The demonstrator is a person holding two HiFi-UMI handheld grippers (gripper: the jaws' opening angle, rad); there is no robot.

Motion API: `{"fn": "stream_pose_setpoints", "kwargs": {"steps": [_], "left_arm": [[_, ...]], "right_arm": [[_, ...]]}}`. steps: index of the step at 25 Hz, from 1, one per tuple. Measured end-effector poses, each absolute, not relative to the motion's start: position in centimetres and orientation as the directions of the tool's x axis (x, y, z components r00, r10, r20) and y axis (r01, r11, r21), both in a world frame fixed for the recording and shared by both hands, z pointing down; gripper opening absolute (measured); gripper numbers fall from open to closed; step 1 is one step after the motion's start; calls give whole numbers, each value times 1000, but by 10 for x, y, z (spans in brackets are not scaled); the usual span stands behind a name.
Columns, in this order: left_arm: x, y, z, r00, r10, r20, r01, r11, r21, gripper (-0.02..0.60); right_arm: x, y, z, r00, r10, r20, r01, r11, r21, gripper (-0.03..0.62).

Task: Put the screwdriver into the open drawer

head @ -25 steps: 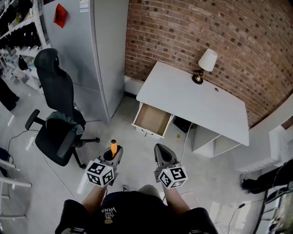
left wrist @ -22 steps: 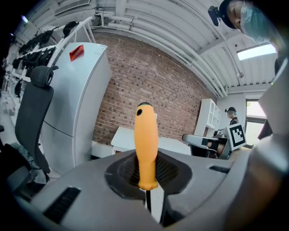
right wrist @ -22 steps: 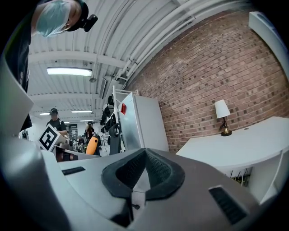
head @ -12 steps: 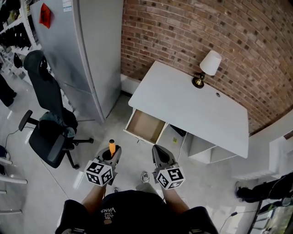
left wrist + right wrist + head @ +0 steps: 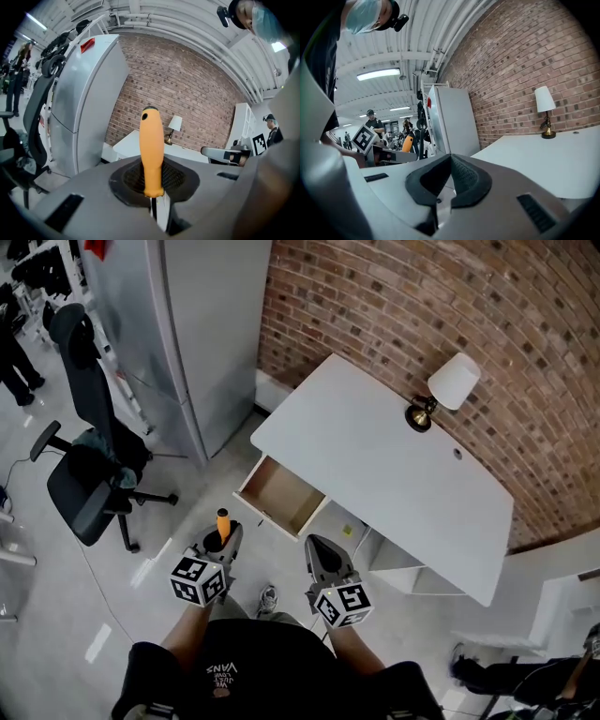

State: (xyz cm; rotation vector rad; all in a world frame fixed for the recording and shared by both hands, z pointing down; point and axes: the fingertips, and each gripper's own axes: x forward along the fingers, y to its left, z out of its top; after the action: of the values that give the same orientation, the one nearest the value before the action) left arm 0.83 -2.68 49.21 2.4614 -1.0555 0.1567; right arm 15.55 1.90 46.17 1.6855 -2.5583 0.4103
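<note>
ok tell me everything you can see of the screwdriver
The screwdriver has a smooth orange handle, plastic by the look, with a dark rounded end and a small hole near it. A thin metal shaft runs down between the jaws of the left tool, which is shut on it low down. It stands upright, touched by nothing else, in the air just short of the open drawer.

Upright orange-handled screwdriver [image 5: 152, 150]; open drawer [image 5: 277, 495]

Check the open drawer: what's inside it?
The drawer shows only a bare brown bottom. Its back end runs under the desk, so that part is hidden. The screwdriver is in the left tool.
</note>
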Motion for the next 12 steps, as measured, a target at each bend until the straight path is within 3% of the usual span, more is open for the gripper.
{"fn": "stream_pose_setpoints", "kwargs": {"steps": [12], "left_arm": [[51,-80,541,686,-658,310,-723,-567,395,37]], "right_arm": [[188,-13,498,-428,-874,229,-896,378,-234,-5]]}}
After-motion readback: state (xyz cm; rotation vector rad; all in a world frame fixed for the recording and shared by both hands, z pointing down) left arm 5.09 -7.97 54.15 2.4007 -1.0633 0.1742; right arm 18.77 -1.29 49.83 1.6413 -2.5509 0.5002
